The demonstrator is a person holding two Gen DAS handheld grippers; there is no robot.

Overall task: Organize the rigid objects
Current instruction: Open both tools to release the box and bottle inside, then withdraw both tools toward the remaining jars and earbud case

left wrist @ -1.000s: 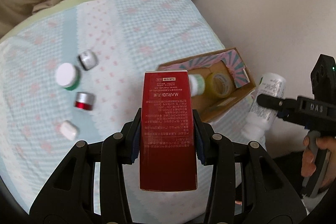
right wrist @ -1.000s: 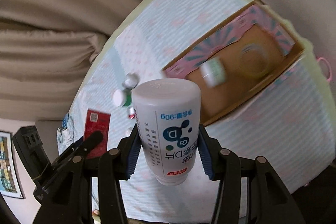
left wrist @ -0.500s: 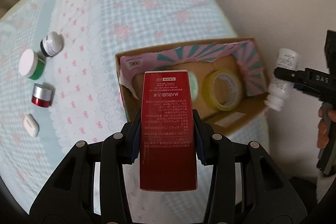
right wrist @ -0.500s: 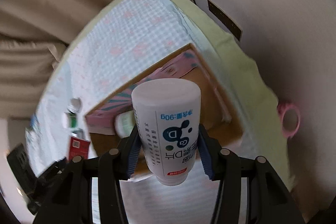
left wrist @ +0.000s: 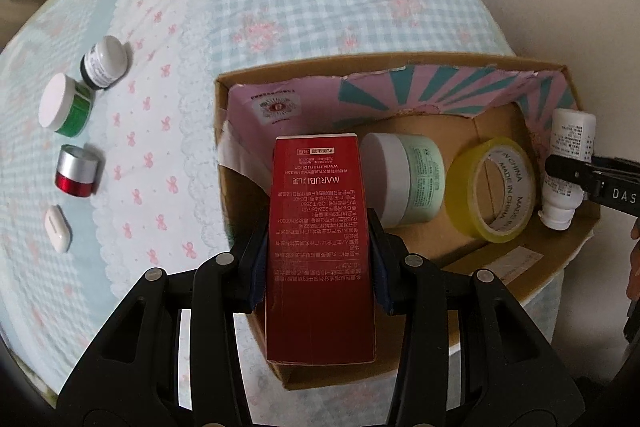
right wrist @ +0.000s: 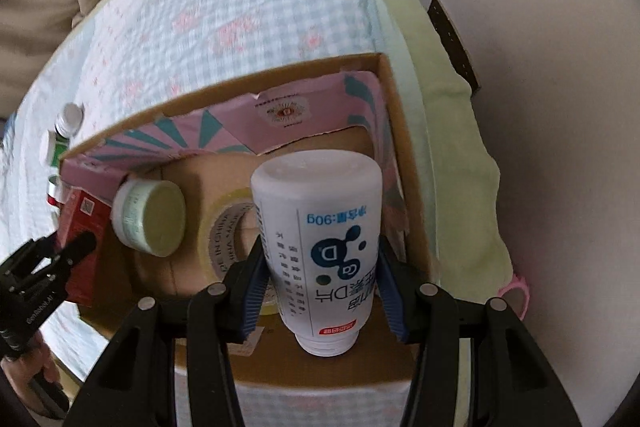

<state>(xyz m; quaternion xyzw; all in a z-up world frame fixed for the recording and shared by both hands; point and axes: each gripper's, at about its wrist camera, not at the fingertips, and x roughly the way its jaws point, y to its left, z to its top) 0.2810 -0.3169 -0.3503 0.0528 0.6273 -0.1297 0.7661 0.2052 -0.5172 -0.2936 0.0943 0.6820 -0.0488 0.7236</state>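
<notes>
My left gripper [left wrist: 318, 259] is shut on a tall red carton [left wrist: 320, 247] and holds it over the left end of the open cardboard box [left wrist: 424, 65]. My right gripper [right wrist: 320, 275] is shut on a white supplement bottle [right wrist: 320, 239], upside down, over the box's right end [right wrist: 404, 147]. The bottle also shows in the left wrist view [left wrist: 568, 167], the carton in the right wrist view [right wrist: 82, 239]. Inside the box lie a pale green jar [left wrist: 408, 183] and a yellow tape roll [left wrist: 492, 187].
On the checked cloth left of the box stand a small white-capped bottle [left wrist: 105, 63], a green jar with white lid [left wrist: 64, 105], a red jar with silver lid [left wrist: 77, 171] and a small white case [left wrist: 58, 234]. A wall is close on the right.
Both grippers have moved in over the box with their loads. The box now fills more of both views, and the bottle is over its right end.
</notes>
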